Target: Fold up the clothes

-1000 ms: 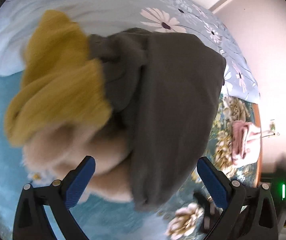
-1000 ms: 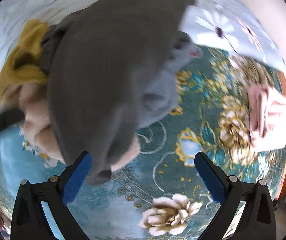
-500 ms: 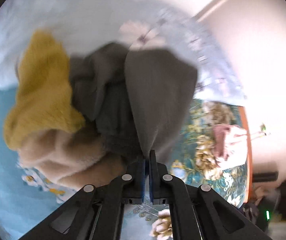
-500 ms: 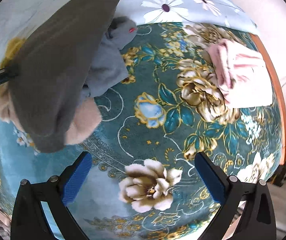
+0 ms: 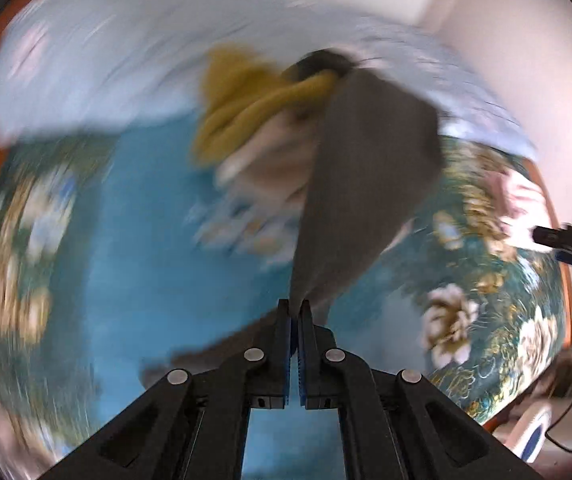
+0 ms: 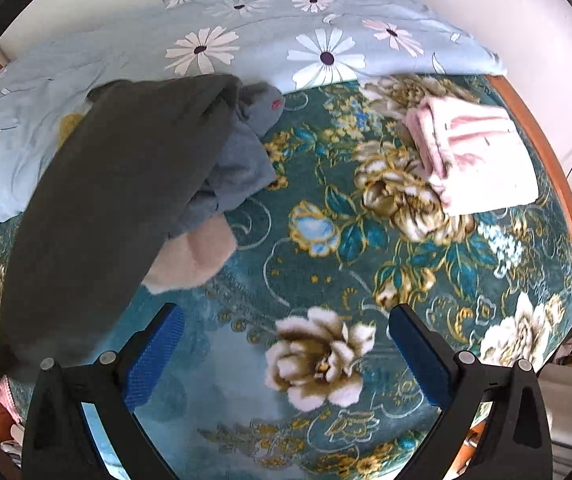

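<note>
My left gripper (image 5: 295, 308) is shut on a corner of a dark grey garment (image 5: 365, 184) and holds it stretched up off the clothes pile. The same grey garment (image 6: 118, 208) hangs across the left of the right wrist view. Behind it lie a mustard yellow knit (image 5: 246, 108), a beige fleece piece (image 5: 274, 164) (image 6: 194, 256) and a blue-grey garment (image 6: 242, 164). My right gripper (image 6: 286, 320) is open and empty above the floral bedspread (image 6: 365, 248), to the right of the pile. The left wrist view is blurred.
A folded pink and white garment (image 6: 473, 152) lies at the right side of the bed. A light blue daisy-print quilt (image 6: 286, 36) runs along the far side. The orange wooden bed edge (image 6: 541, 152) is at the right, by the wall.
My left gripper closed on the grey garment's corner and pulled it back and up from the pile. My right gripper drew back from the pile and stayed open.
</note>
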Demonstrator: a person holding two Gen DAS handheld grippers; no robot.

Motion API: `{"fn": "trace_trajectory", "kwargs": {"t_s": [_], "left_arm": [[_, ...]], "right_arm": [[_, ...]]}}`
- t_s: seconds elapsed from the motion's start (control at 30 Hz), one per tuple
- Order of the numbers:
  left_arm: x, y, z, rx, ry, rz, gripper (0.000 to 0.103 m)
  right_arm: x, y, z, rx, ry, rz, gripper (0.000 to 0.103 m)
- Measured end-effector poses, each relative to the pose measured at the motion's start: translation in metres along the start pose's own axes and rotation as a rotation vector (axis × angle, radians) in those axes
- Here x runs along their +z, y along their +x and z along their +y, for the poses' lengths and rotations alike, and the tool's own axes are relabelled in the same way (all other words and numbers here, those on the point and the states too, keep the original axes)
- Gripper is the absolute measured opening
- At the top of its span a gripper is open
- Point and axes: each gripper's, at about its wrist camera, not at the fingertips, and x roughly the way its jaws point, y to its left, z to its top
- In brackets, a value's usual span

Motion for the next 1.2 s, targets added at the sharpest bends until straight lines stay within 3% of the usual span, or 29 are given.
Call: {"fn": "trace_trajectory", "kwargs": {"t_s": [0.17,0.27,0.4,0.57,0.7,0.83,0.93,1.0,1.2], "left_arm": [[-0.048,-0.024,0.048,0.217,-0.175,0.008,0.003],[-0.074,-0.036,0.071,0.343,-0.255,0.020,0.003],[-0.106,-0.048,0.109,0.395,-0.431,0.057,0.003],[-0.127,-0.072,0.143,0.497,-0.611,0.083,0.003],[-0.135,-0.090,0.150,0.588,-0.635,0.096,0.003],[-0.139,-0.097,0.151,0.604,-0.693,0.117,0.003],[-0.144,-0.099,0.142,0.624,-0.692,0.134,0.003],[-0.146,-0.101,0.137,0.635,-0.679,0.136,0.003],[-0.146,-0.109,0.137,0.645,-0.619,0.123,0.003]], "right_arm": [[-0.013,0.007,0.012,0.060,-0.066,0.029,0.102],[-0.010,0.005,0.034,0.144,-0.121,0.021,0.102],[-0.014,0.004,0.067,0.288,-0.196,0.008,0.102],[-0.014,0.027,0.078,0.401,-0.166,0.071,0.102],[-0.010,0.047,0.070,0.503,-0.074,0.124,0.102],[-0.008,0.072,0.073,0.612,0.023,0.199,0.099],[-0.007,0.087,0.078,0.691,0.108,0.242,0.088],[-0.004,0.093,0.079,0.739,0.191,0.248,0.088],[0.017,0.105,0.094,0.783,0.378,0.277,0.088]]}}
